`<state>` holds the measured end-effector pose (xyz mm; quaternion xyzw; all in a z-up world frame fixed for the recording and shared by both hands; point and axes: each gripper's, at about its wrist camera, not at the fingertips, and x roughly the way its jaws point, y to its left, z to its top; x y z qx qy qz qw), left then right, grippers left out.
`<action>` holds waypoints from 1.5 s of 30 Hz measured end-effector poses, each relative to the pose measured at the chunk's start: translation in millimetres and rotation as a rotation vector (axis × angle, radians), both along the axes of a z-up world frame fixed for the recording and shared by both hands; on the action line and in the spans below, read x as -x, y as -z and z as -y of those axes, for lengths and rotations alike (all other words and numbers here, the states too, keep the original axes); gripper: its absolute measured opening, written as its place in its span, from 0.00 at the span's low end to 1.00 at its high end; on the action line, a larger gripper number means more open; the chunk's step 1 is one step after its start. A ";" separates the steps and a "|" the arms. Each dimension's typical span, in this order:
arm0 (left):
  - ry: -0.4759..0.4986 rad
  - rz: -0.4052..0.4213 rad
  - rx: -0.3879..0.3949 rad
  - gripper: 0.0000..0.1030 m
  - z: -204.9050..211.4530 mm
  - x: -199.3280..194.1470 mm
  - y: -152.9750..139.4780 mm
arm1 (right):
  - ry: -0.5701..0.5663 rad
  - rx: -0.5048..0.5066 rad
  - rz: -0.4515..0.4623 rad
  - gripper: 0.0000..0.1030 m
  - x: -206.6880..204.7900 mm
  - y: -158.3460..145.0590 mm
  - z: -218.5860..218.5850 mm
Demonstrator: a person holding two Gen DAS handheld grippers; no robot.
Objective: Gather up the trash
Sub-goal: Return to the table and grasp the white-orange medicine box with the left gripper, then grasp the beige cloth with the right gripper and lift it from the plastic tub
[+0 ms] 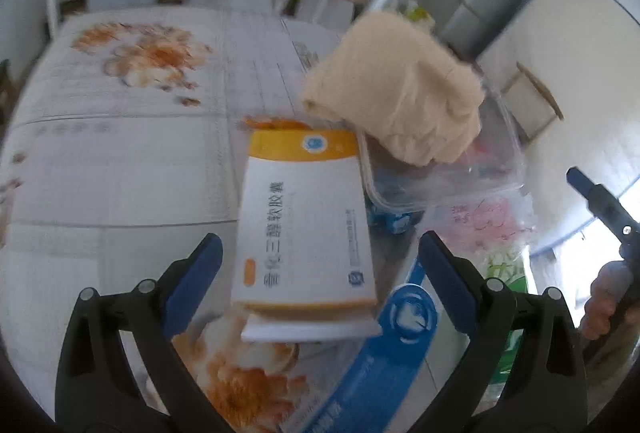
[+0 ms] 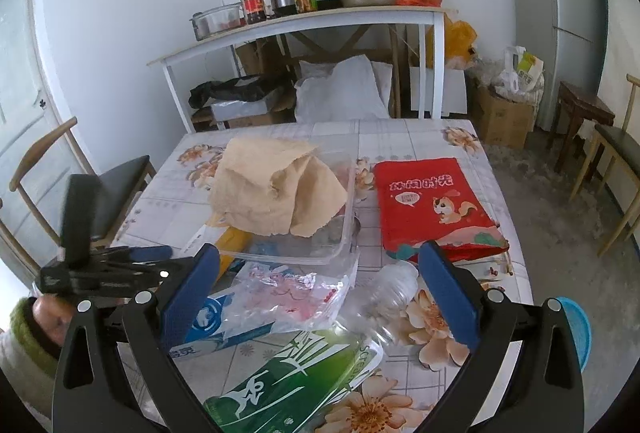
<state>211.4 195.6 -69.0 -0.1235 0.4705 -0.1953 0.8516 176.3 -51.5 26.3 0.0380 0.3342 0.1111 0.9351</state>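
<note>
Nearest in the left wrist view, the left gripper [image 1: 318, 283] stands wide open with nothing in it, and the white and yellow cardboard medicine box [image 1: 304, 221] lies flat between its blue fingers, so I judge it is lined up to be taken next. The long axis of this box runs from 6 o'clock to 12 o'clock, with the yellow band at the far end. At 5 o'clock a blue and white flat carton [image 1: 384, 349] lies partly under it. The right gripper [image 2: 318, 293] is also wide open and empty, above a clear plastic bottle with green label [image 2: 304, 377] which points toward 1 o'clock. Farther, at 12 o'clock, a clear plastic food tray [image 2: 320, 241] holds a crumpled beige paper [image 2: 272, 189], probably as the collecting place. A red printed bag [image 2: 432, 209] lies at 1 o'clock on the flowered tablecloth [image 2: 452, 137].
</note>
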 end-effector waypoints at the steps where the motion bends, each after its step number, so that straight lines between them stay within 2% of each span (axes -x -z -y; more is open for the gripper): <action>1: 0.005 -0.018 -0.006 0.92 0.7 -5.1 3.9 | 0.003 -0.002 -0.006 0.94 -1.4 0.8 1.0; 4: 0.040 -0.044 -0.015 0.92 3.3 -14.1 14.1 | 0.009 -0.006 -0.017 0.94 -3.5 2.4 5.4; 11: 0.062 -0.033 -0.022 0.90 3.5 -18.1 14.4 | 0.015 -0.028 -0.034 0.94 -6.2 4.9 13.1; 18: 0.055 -0.036 -0.054 0.66 7.6 -17.4 9.9 | 0.014 -0.038 -0.039 0.92 -4.8 5.4 15.6; 25: 0.018 -0.036 -0.057 0.66 1.1 -4.6 10.0 | 0.008 -0.029 -0.043 0.87 -2.6 4.7 15.4; 31: -0.055 -0.047 -0.033 0.66 -15.8 5.3 10.7 | -0.021 -0.006 -0.048 0.82 -1.5 2.7 10.2; 36: -0.113 -0.043 -0.057 0.66 -30.3 19.1 9.7 | -0.093 0.072 -0.004 0.80 -13.4 -11.8 -6.2; 38: -0.134 -0.038 -0.073 0.66 -34.2 25.4 9.0 | -0.148 0.140 0.020 0.80 -24.8 -18.2 -20.5; 45: -0.192 -0.038 -0.042 0.66 -46.8 37.1 8.1 | -0.376 0.376 0.075 0.80 -67.4 -25.6 -80.3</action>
